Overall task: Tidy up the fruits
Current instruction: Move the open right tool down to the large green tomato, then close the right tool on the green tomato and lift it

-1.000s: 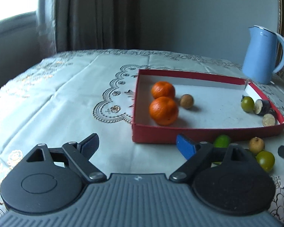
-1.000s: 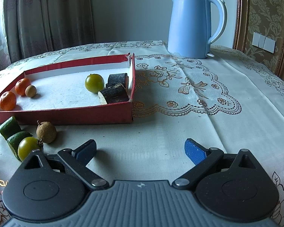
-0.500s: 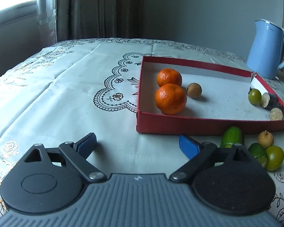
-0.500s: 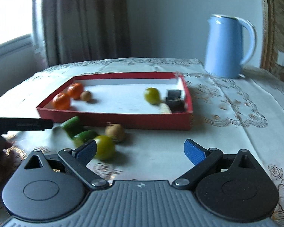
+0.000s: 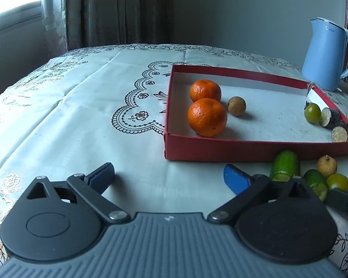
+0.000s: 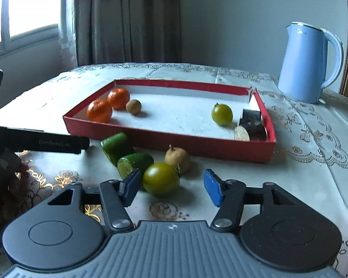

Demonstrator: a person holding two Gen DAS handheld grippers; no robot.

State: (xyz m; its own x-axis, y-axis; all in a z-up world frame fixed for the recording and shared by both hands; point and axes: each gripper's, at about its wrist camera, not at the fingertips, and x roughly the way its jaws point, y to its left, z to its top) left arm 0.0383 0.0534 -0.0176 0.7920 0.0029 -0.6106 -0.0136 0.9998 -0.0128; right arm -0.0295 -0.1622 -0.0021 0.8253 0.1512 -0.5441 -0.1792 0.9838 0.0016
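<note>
A red tray (image 6: 169, 140) holds two oranges (image 6: 99, 110), a brown longan (image 6: 133, 106), a green tomato (image 6: 222, 114) and two dark cut pieces (image 6: 251, 125). In front of it on the cloth lie two cucumber pieces (image 6: 117, 146), a longan (image 6: 177, 157) and a second green tomato (image 6: 161, 178). My right gripper (image 6: 171, 188) has its jaws closing around that tomato; the left pad is almost at it and the right pad stands clear. My left gripper (image 5: 169, 177) is still widening over bare cloth beside the tray (image 5: 243, 149), with nothing between its fingers.
A blue kettle (image 6: 306, 64) stands behind the tray's right corner. The left gripper's black finger (image 6: 58, 142) reaches in beside the cucumber pieces. Embroidered tablecloth (image 5: 81, 106) stretches left of the tray. Curtains and a window are behind the table.
The right gripper swung left from bare cloth to the loose fruit before the tray, and its jaws narrowed around the green tomato. The left gripper barely moved and spread a little wider.
</note>
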